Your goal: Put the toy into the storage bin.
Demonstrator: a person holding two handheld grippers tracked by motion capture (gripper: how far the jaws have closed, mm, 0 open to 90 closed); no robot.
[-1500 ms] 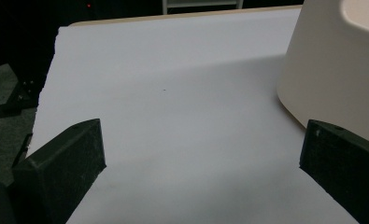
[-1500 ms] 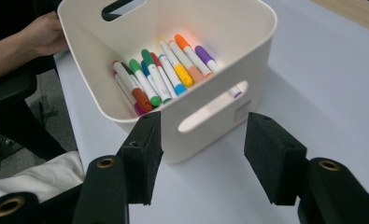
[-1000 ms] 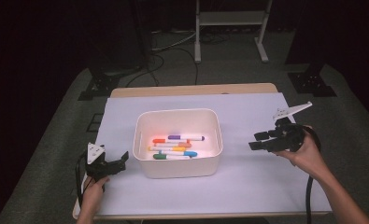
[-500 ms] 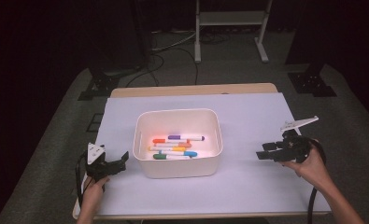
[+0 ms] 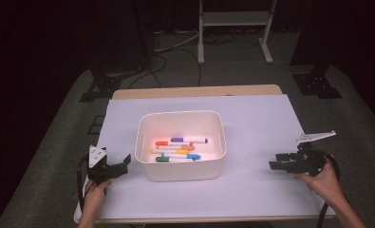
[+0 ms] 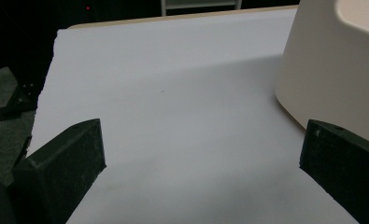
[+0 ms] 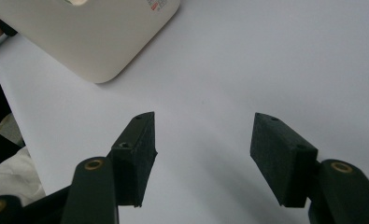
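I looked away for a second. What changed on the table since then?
The right gripper pulled back from beside the white bin toward the table's near right edge, jaws open and empty. The left gripper, the bin and the markers inside stayed put.

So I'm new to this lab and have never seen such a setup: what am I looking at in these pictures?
A person at a table holds a two-jaw hand tool in each hand: the left gripper and the right gripper. Both are open and hold nothing. The high view looks down from above. The other two views come from cameras riding on each gripper, looking along its black jaws. On the white-covered table stands a cream bin with several coloured markers lying inside.
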